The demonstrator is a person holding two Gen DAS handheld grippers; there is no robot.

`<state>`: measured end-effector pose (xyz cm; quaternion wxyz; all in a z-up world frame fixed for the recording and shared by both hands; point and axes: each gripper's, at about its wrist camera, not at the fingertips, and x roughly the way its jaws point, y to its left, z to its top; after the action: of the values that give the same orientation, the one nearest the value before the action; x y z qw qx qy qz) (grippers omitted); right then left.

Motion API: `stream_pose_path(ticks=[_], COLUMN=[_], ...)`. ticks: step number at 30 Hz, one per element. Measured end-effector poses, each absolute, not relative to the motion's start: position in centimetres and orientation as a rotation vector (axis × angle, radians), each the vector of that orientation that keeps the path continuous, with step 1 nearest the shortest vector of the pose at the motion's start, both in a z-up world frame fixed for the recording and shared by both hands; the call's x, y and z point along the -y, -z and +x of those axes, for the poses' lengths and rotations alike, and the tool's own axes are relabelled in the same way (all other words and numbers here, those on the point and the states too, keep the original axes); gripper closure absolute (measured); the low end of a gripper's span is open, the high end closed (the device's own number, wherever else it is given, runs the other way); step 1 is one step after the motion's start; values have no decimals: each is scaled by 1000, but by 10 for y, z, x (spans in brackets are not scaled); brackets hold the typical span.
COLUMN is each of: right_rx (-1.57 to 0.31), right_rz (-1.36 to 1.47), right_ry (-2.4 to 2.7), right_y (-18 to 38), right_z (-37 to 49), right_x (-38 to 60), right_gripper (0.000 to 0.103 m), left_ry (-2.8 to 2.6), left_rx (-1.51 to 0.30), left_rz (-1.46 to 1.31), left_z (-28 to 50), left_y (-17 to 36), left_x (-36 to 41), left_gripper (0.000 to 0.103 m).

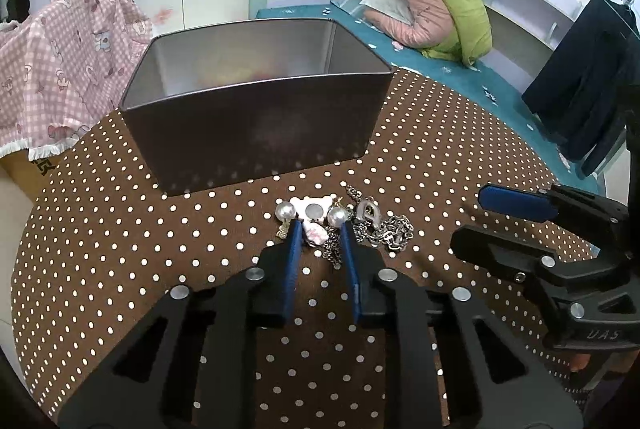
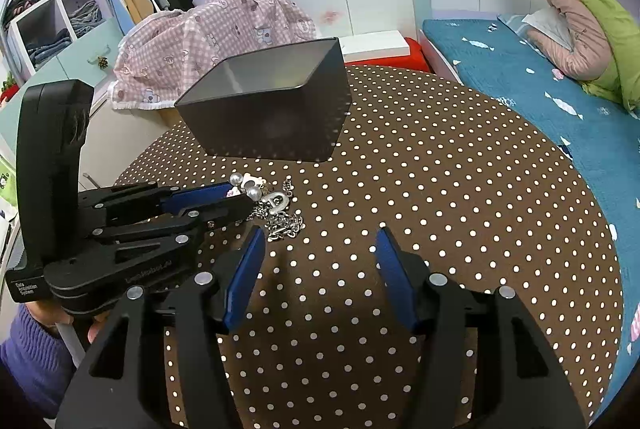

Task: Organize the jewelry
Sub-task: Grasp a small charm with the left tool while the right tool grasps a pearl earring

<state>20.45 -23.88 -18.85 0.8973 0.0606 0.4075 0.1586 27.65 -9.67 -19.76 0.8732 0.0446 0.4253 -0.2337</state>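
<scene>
My left gripper (image 1: 320,225), fingers narrowed around a pink charm (image 1: 315,233) in the jewelry pile (image 1: 344,225), faces the metal tin (image 1: 256,101) at twelve o'clock, contents unclear, while my right gripper (image 2: 320,241), at the pile's four o'clock, hangs spread.

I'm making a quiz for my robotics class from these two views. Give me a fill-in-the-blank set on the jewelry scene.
1. The left claw has its blue fingers around a small ____ charm in the jewelry pile.
2. The right claw is ____, over bare cloth with nothing between its fingers.
3. The metal tin stands ____ the jewelry, farther from the claws.
4. The tablecloth is brown with white ____.

Missing words: pink; open; behind; dots
</scene>
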Motion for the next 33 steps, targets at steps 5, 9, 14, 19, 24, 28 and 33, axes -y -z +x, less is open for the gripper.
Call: stream_pose_path(ticks=[5, 9, 14, 19, 24, 28, 33], right_rx=[-851, -851, -846, -839, -817, -812, -824], right_rz=[124, 118, 105, 81, 34, -22, -125], right_ry=[-330, -329, -331, -349, -391, -442, -474], right_y=[189, 188, 185, 181, 177, 177, 187], right_z=[204, 203, 201, 202, 208, 217, 234], right_x=[238, 236, 235, 223, 199, 174, 142], right_gripper=[48, 47, 47, 47, 47, 54, 64], left_ry=[507, 514, 532, 523, 481, 454, 452], left_rx=[-904, -900, -859, -832, -827, -836, -842], left_rz=[65, 56, 40, 7, -34, -54, -77], left_z=[280, 275, 256, 239, 231, 229, 230], left_y=[198, 194, 178, 167, 165, 166, 167], left_x=[91, 86, 66, 36, 11, -3, -11], left_gripper=[89, 90, 90, 90, 90, 90, 90])
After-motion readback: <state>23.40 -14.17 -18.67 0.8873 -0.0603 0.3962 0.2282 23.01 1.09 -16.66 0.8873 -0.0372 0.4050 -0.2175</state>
